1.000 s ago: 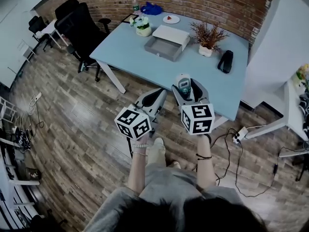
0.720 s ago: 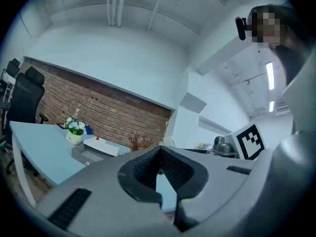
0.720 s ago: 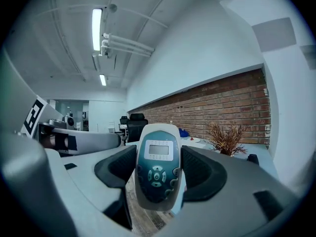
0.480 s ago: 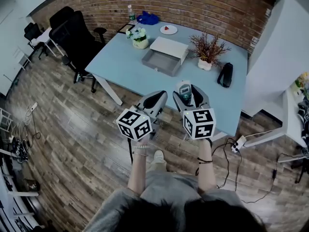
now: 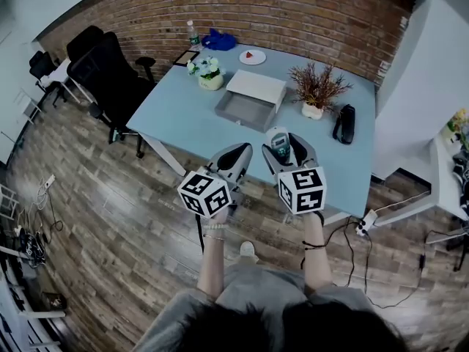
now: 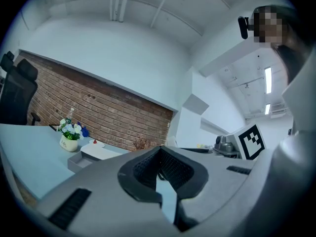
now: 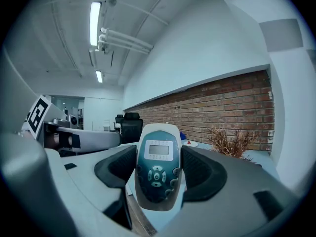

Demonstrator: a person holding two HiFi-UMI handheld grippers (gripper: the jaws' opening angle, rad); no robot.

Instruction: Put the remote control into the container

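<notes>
A white remote control (image 7: 158, 169) with a dark blue face and small screen stands upright between the jaws of my right gripper (image 7: 158, 174), which is shut on it. In the head view the remote control (image 5: 280, 140) pokes out of the right gripper (image 5: 286, 147) over the near edge of the light blue table (image 5: 183, 108). The grey open container (image 5: 248, 107) with a white lid part behind it lies mid-table, well beyond both grippers. My left gripper (image 5: 233, 160) is held beside the right one, shut with nothing in it.
On the table stand a flower pot (image 5: 209, 75), a dried plant in a white pot (image 5: 315, 94), a black object (image 5: 344, 123), a plate (image 5: 252, 57), a bottle (image 5: 192, 34) and a blue thing (image 5: 218, 41). Black office chairs (image 5: 106, 72) stand left of the table. Cables (image 5: 359, 229) lie on the wooden floor at right.
The view has moved forward toward the table; both grippers are now nearer the table's front edge. The remote stays held in the right gripper.
</notes>
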